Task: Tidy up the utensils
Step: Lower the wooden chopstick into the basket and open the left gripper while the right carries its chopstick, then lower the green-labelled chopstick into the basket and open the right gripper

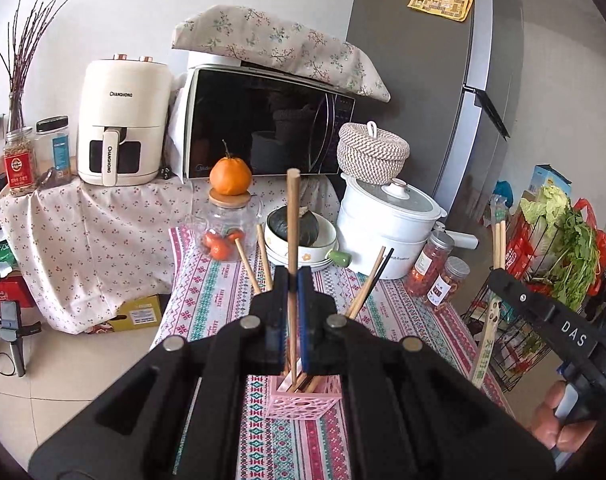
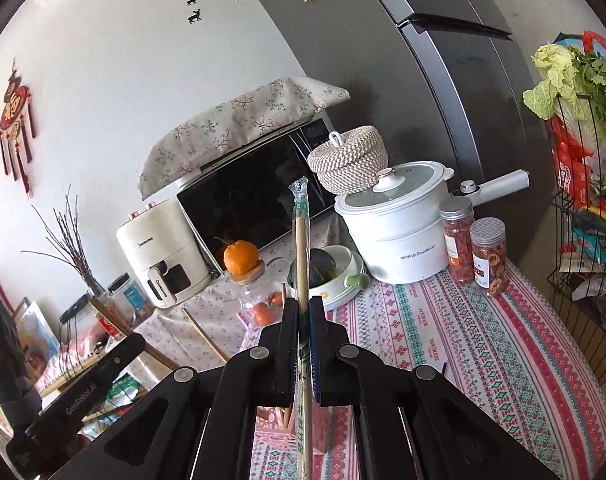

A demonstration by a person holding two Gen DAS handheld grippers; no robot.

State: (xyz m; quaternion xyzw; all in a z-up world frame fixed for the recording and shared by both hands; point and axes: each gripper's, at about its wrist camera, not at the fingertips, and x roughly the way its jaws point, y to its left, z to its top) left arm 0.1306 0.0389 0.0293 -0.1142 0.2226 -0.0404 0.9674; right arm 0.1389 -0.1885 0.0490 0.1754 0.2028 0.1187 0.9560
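Left wrist view: left gripper (image 1: 292,280) clenches a wooden stick (image 1: 292,224) above the near pink basket (image 1: 303,400). Right gripper (image 2: 304,308) clenches wrapped chopsticks (image 2: 302,240). Farther: "Royalstar" pot (image 2: 399,236), "CHANGHONG" air fryer (image 1: 123,120).

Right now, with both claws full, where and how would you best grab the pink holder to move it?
Take the pink holder by one of its lattice side walls near the top rim, coming in from the side. It stands upright on the tablecloth, and the chopsticks fan out of its open top, so a straight-down approach would likely knock them.
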